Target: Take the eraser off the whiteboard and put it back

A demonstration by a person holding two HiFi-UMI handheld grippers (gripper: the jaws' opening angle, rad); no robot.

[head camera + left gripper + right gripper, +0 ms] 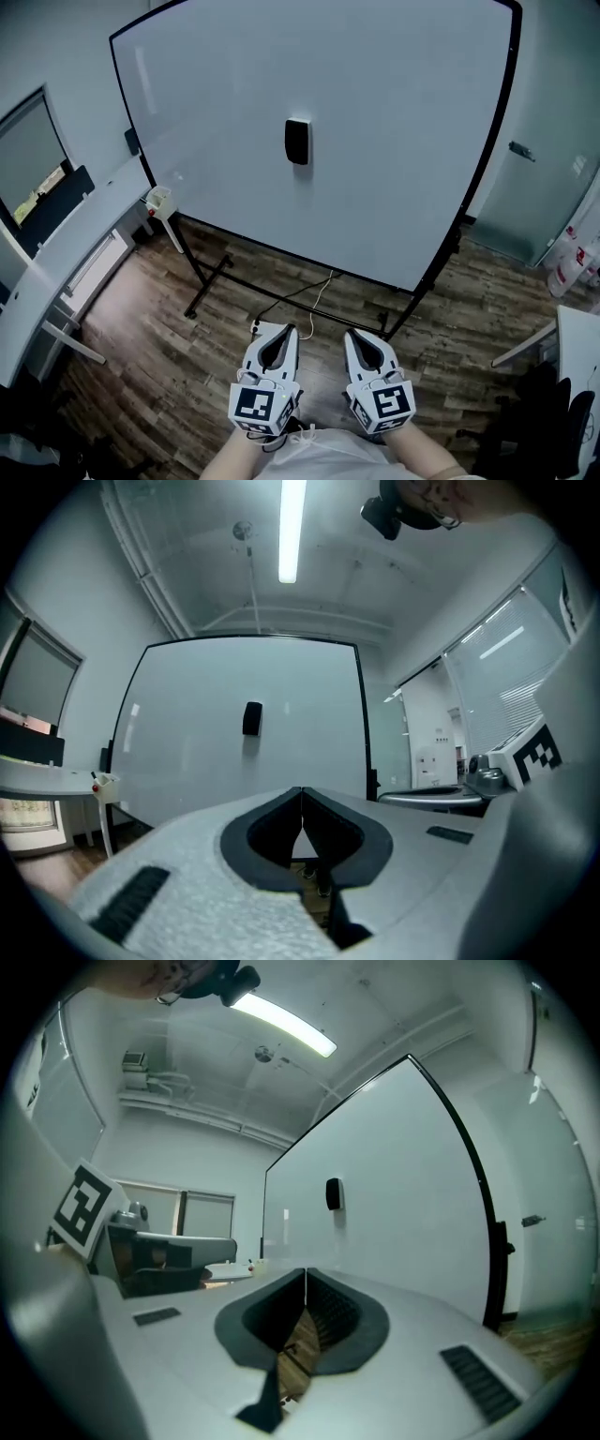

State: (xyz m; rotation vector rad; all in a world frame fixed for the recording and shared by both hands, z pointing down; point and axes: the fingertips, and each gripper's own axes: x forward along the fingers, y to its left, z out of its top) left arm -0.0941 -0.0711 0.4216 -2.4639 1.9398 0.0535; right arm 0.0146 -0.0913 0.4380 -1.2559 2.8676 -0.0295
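At twelve o'clock from both grippers, a small black rectangular eraser [297, 142] clings to the middle of the smooth, black-framed whiteboard [394, 187], whose top edge is cut off in the head view. On the left gripper [284, 330] and right gripper [359, 336], matte grey jaws meet tip to tip, holding nothing. Wood-plank floor [141, 366] below; curved white desk [66, 262] at nine o'clock.

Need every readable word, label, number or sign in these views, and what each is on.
No legible text in any view.
Large white black-framed whiteboard: blank.
Black rectangular eraser stuck on it: no visible label.
Cubes on the left gripper and right gripper: black-and-white square marker patterns, not letters.
White items with red marks at the head view's right edge: too blurred to read.
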